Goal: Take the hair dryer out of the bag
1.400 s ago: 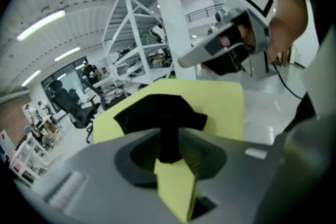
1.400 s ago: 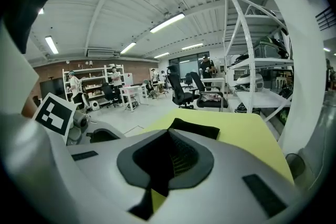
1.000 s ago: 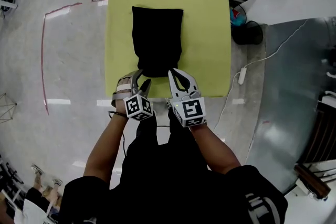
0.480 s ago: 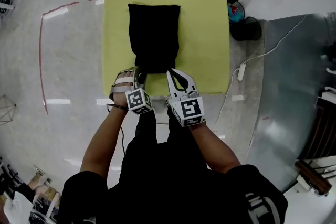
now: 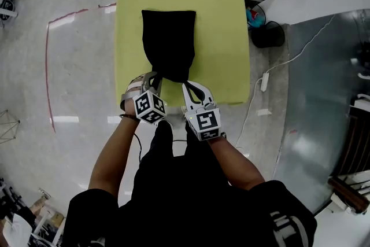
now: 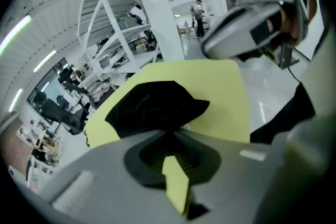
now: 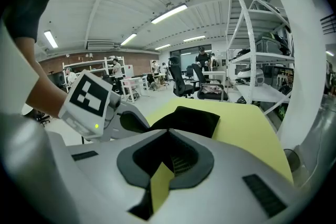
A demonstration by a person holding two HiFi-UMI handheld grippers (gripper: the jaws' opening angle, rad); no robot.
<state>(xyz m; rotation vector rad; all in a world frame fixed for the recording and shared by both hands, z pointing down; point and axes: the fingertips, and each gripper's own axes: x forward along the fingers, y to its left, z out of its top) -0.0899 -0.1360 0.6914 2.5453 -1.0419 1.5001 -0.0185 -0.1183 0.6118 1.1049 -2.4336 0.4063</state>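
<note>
A black cloth bag [image 5: 169,43] lies flat on the table [image 5: 222,37], its closed far end square and its near end drawn in to a narrow, gathered neck at the table's near edge. What it holds is hidden by the dark cloth, and the hair dryer shows in no view, so whether it is inside cannot be told. The left gripper [image 5: 156,79] has just been closing its jaws, which now stand together on the left side of the gathered neck, with black cloth meeting their tips in the left gripper view. The right gripper [image 5: 186,86] is pinched shut on the right side of the same neck, just beside the left one, and its own view also shows the cloth running up to the closed tips. The bag is plain, matt and unmarked, with soft folds near the grip, and the rest of it rests in the middle of the table. The table is a rounded square, its top a bare yellow-green all round the bag. It stands on a pale, glossy floor [image 5: 81,89] marked with a red line [image 5: 48,66]. A white cable [image 5: 295,58] trails across the floor on the right, near a black bin [image 5: 268,35]. The right gripper view shows a large workshop room with white shelving [image 7: 257,55], office chairs [image 7: 184,81], strip lights [image 7: 168,13] overhead and people standing far back.
</note>
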